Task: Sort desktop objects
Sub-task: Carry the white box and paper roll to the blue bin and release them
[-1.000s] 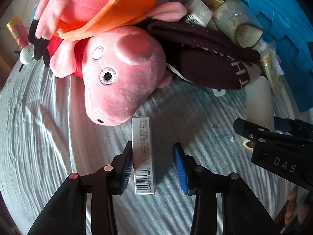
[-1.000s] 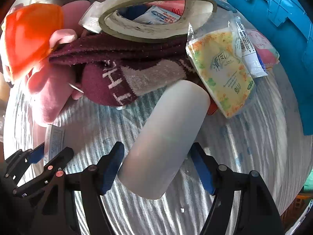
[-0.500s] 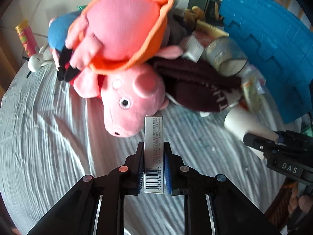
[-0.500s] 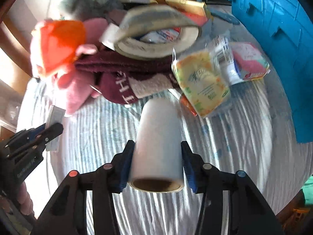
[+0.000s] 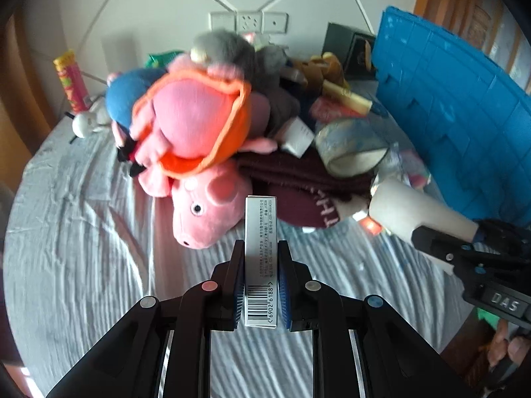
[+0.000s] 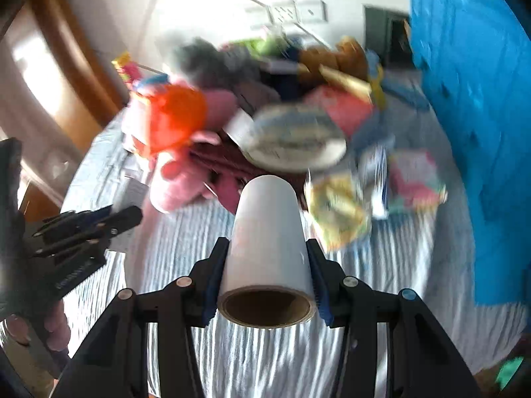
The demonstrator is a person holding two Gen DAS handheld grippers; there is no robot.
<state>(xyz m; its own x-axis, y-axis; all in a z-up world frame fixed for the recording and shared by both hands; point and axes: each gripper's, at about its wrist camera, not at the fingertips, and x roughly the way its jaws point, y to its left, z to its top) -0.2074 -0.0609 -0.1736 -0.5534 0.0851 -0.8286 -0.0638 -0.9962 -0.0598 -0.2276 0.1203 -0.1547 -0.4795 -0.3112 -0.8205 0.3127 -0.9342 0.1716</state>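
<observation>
My left gripper [image 5: 261,248] is shut on a slim silver box [image 5: 261,252] with a barcode and holds it above the grey striped cloth [image 5: 83,248]. My right gripper [image 6: 267,245] is shut on a white roll with a cardboard core [image 6: 268,252], also lifted off the cloth; the roll and the right gripper show in the left wrist view [image 5: 418,212]. The left gripper shows at the left of the right wrist view [image 6: 86,229]. Behind both lies a pile with a pink pig plush [image 5: 209,205], a pink and orange plush [image 5: 195,126] and a maroon knit [image 5: 298,179].
A blue crate [image 5: 464,116] stands at the right. A wide tape roll [image 5: 351,149], snack packets [image 6: 338,212], a grey plush [image 5: 222,46] and a black box [image 5: 345,46] are in the pile. A red tube [image 5: 71,79] stands at the far left by a wall.
Both grippers closed on their objects, the left on the silver box and the right on the white roll, and lifted them up and back from the pile.
</observation>
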